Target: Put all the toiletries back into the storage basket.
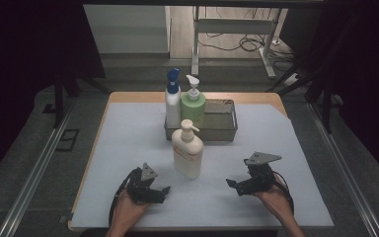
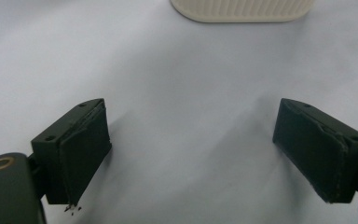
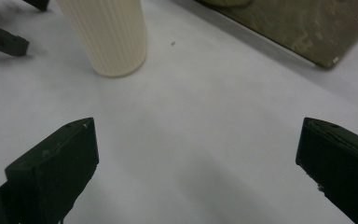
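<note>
A cream pump bottle (image 1: 187, 150) stands upright on the white mat, in front of a metal basket (image 1: 220, 133). Its ribbed base shows in the left gripper view (image 2: 242, 10) and the right gripper view (image 3: 107, 32). My left gripper (image 1: 164, 194) lies low on the mat, left of and nearer than the bottle, jaws wide open and empty (image 2: 192, 105). My right gripper (image 1: 233, 187) sits to the bottle's right, also open with nothing between its jaws (image 3: 196, 123). Both point inward toward the bottle without touching it.
In the basket's left end stand a white bottle with a blue cap (image 1: 172, 98) and a green pump bottle (image 1: 193, 106); its right part (image 3: 298, 32) holds nothing. The white mat (image 1: 128, 148) covers a wooden table; dark floor and rails flank it.
</note>
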`<action>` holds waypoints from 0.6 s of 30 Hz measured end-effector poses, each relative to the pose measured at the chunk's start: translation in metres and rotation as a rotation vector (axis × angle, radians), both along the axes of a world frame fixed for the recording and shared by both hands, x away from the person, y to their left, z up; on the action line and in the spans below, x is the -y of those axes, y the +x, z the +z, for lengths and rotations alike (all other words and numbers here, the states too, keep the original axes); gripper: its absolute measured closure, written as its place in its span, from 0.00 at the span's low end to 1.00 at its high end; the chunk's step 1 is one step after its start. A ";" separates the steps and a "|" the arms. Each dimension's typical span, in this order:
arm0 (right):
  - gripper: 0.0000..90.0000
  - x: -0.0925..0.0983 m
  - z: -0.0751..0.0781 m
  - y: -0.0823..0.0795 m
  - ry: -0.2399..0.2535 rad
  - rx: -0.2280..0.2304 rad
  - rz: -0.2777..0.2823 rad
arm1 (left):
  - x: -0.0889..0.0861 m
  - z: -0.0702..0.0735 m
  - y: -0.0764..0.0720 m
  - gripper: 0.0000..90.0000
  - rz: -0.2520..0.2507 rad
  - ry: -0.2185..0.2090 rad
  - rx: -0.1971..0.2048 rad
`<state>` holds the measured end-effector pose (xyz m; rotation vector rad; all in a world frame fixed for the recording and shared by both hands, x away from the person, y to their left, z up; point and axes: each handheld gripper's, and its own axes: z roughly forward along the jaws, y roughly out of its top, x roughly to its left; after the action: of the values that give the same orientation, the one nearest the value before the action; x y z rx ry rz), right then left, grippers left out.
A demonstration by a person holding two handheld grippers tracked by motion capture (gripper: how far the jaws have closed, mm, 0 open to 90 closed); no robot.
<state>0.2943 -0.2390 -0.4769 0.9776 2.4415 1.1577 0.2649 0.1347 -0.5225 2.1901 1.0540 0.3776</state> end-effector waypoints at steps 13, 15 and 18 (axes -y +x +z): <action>0.00 -0.027 0.013 0.009 0.016 -0.010 0.024 | 0.000 -0.001 -0.001 0.12 0.003 -0.002 0.005; 0.00 -0.032 0.015 0.010 0.020 -0.007 0.029 | 0.000 -0.001 -0.001 0.12 0.000 0.001 0.004; 0.00 -0.040 0.019 0.011 0.020 -0.002 0.039 | 0.000 -0.001 -0.001 0.12 0.002 -0.001 0.003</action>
<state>0.3053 -0.1987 -0.4578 0.9415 2.4652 1.1967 0.2641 0.1344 -0.5235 2.1870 1.0548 0.3811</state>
